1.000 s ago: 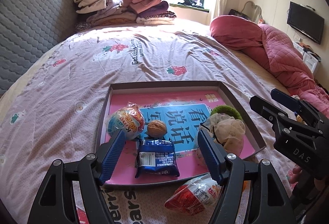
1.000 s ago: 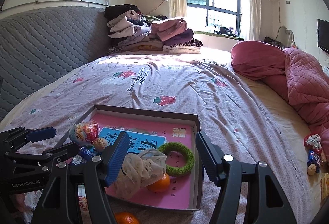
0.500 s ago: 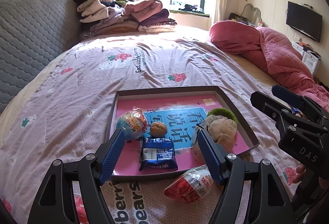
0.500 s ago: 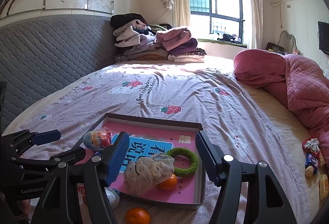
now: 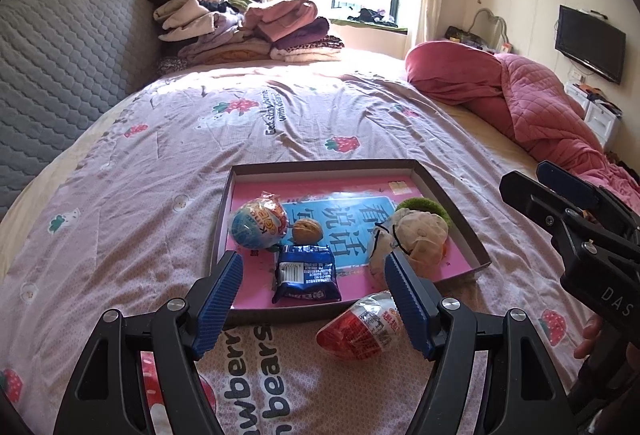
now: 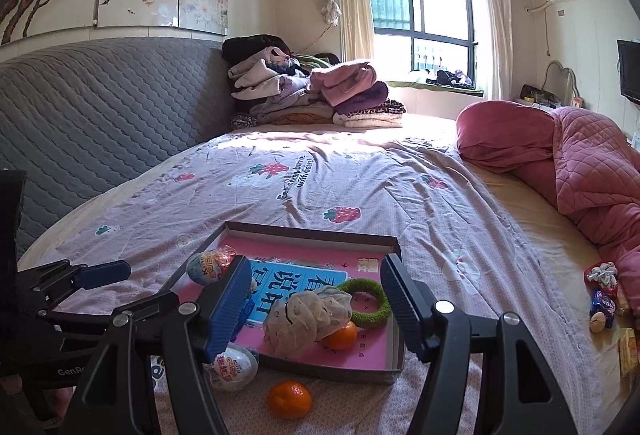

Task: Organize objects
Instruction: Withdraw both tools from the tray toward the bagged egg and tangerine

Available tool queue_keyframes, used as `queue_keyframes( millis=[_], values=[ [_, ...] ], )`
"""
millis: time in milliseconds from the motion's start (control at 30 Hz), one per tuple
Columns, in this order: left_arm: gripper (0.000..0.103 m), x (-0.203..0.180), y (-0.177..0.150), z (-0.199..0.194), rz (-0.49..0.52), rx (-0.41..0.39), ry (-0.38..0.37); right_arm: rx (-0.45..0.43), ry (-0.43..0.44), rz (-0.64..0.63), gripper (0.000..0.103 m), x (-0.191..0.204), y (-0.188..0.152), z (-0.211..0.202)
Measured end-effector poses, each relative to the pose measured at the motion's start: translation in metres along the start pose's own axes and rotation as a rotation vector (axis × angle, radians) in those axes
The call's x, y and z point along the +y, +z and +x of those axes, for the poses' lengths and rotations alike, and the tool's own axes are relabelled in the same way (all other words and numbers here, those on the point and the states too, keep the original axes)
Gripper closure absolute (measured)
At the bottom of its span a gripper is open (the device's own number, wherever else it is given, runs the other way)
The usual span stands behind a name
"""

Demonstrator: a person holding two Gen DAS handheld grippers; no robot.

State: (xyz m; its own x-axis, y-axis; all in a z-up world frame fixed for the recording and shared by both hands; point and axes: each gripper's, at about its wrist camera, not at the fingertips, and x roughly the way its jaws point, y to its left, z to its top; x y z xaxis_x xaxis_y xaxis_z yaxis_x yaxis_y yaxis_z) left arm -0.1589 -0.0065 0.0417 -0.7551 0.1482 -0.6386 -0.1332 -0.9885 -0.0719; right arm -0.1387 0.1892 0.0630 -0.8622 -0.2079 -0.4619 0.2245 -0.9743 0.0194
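Note:
A shallow box tray [image 5: 460, 209] with a pink floor lies on the bed. It holds a blue egg toy [image 5: 258, 223], a walnut [image 5: 307, 230], a blue snack packet [image 5: 306, 273], a mesh bath puff [image 5: 412, 235], a green ring [image 6: 366, 301] and an orange [image 6: 341, 336]. A red and white egg toy [image 5: 360, 327] and a second orange [image 6: 289, 398] lie on the sheet in front of the tray. My left gripper [image 5: 314, 305] is open and empty above the tray's near edge. My right gripper [image 6: 316, 309] is open and empty above the tray's near right part.
A pink quilt [image 5: 532, 107] lies along the right of the bed. Folded clothes [image 6: 312, 91] are stacked at the far end by the grey headboard [image 6: 92, 115]. Several small snacks [image 6: 604, 299] lie on the sheet at the right edge.
Both grippers have drawn back and up from the tray, so the tray looks smaller and the egg toy and orange in front of it have come into view.

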Motion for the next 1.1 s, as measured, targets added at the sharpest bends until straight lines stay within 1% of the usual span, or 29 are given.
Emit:
queue_keyframes(
  millis=[133, 533, 667, 933, 1100],
  values=[
    [0.028, -0.001, -0.006, -0.007, -0.001, -0.002, 0.0, 0.002, -0.008, 0.004, 0.037, -0.003, -0.008, -0.01],
    [0.028, 0.002, -0.03, -0.023, -0.005, 0.015, 0.001, 0.055, -0.012, 0.009, 0.036, -0.003, -0.037, -0.023],
    [0.028, 0.004, -0.037, -0.025, -0.006, 0.023, 0.008, 0.063, -0.006, 0.003, 0.036, 0.001, -0.042, -0.027],
    [0.028, 0.0, -0.046, -0.028, 0.005, 0.034, -0.008, 0.087, 0.003, -0.009, 0.036, 0.008, -0.053, -0.029],
    [0.028, -0.004, -0.051, -0.024, 0.018, 0.055, -0.014, 0.106, 0.006, -0.016, 0.036, 0.009, -0.058, -0.026]
  ],
)
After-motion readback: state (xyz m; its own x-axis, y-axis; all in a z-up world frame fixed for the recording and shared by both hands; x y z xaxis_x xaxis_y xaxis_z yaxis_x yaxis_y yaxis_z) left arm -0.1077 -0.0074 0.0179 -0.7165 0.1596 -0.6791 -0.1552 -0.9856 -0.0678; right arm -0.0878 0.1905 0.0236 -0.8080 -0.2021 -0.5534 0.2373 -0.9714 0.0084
